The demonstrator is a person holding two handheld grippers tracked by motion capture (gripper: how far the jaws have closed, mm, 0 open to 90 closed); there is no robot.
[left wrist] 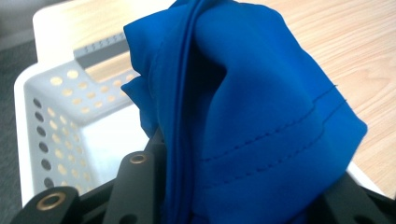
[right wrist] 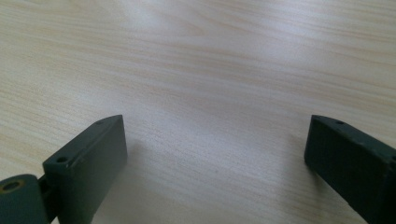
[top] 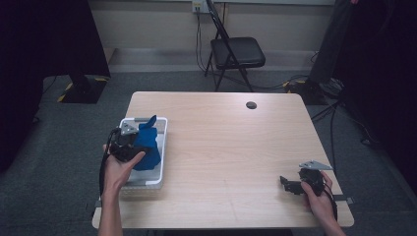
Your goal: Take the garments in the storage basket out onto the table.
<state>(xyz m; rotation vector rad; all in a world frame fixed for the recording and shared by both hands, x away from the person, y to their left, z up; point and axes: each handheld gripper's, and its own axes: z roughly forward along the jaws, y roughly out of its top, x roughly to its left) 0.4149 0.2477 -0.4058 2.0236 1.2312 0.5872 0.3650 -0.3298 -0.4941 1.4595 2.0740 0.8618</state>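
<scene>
Blue cloth gripped over the white basket

Blue cloth (top: 147, 146) hung bunched between the jaws of the left gripper (top: 129, 142), which were clamped on its folds; in the left gripper view the fabric (left wrist: 252, 116) rose in a stitched, creased heap above the perforated white basket (left wrist: 51, 121). That basket (top: 162, 147) sat on the left side of the wooden table (top: 231, 162), and the cloth was held just over its inside. Well apart, near the table's right front edge, the right gripper (top: 290, 184) rested low over the bare wood, its jaws spread wide with nothing between them. A folding chair (top: 236, 54) stood beyond the table.
</scene>
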